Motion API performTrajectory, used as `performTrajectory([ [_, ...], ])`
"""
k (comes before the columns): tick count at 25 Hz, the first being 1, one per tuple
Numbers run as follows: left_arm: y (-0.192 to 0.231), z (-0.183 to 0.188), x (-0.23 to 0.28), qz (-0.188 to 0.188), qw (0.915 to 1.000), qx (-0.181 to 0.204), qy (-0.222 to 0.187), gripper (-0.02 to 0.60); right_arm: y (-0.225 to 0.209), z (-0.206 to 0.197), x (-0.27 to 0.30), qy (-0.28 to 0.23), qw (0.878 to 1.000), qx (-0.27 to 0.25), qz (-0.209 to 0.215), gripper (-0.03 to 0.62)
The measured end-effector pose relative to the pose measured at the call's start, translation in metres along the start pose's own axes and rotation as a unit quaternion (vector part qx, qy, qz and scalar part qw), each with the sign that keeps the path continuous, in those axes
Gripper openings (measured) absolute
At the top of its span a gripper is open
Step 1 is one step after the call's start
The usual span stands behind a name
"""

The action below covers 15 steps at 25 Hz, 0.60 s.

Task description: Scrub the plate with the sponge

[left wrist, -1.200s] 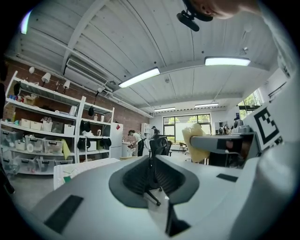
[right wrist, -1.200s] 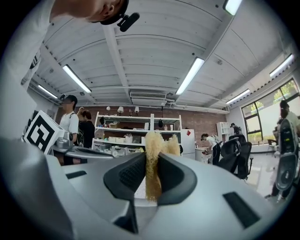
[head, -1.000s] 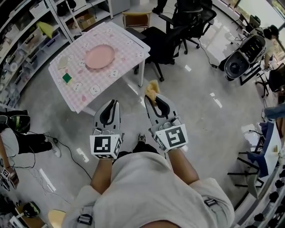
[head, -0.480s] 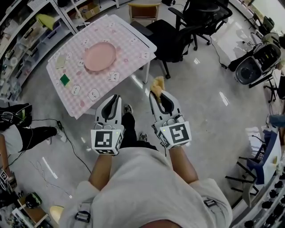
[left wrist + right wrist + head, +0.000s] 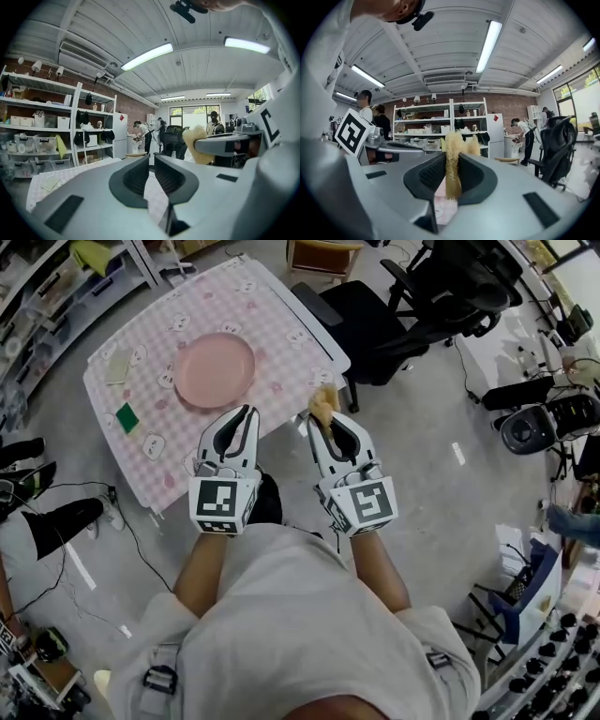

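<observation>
A pink plate point(image 5: 216, 369) lies in the middle of a table point(image 5: 281, 329) covered with a pink checked cloth. My right gripper point(image 5: 323, 416) is shut on a yellow sponge point(image 5: 322, 400), held upright between the jaws point(image 5: 452, 159); it hovers at the table's near right edge, short of the plate. My left gripper point(image 5: 247, 414) is over the table's near edge just below the plate, jaws together with nothing between them point(image 5: 151, 173). From the left gripper view the sponge point(image 5: 197, 143) shows off to the right.
A small green square point(image 5: 127, 416) and a beige sheet point(image 5: 118, 367) lie on the table's left side. Black office chairs point(image 5: 394, 315) stand to the right of the table. Shelving point(image 5: 56, 287) runs behind it, and cables point(image 5: 131, 521) lie on the floor at left.
The person has walked up to the table: it sits closer and both grippers now reach over its near edge. The sponge stays clamped in the right gripper.
</observation>
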<state>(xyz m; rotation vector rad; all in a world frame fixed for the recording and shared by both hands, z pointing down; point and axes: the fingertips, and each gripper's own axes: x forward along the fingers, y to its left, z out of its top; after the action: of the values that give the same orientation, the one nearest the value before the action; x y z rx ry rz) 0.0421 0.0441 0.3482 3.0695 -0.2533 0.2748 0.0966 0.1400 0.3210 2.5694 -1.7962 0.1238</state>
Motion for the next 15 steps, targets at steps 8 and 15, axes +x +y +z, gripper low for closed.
performTrajectory([
  [8, 0.095, -0.021, 0.070, 0.016, 0.9986, 0.004, 0.051, 0.049, -0.021, -0.028, 0.125, 0.055, 0.997, 0.015, 0.046, 0.066],
  [15, 0.155, -0.071, 0.083, 0.074, 0.9902, -0.036, 0.113, 0.051, -0.021, -0.060, 0.189, 0.118, 0.985, 0.004, 0.123, 0.066],
])
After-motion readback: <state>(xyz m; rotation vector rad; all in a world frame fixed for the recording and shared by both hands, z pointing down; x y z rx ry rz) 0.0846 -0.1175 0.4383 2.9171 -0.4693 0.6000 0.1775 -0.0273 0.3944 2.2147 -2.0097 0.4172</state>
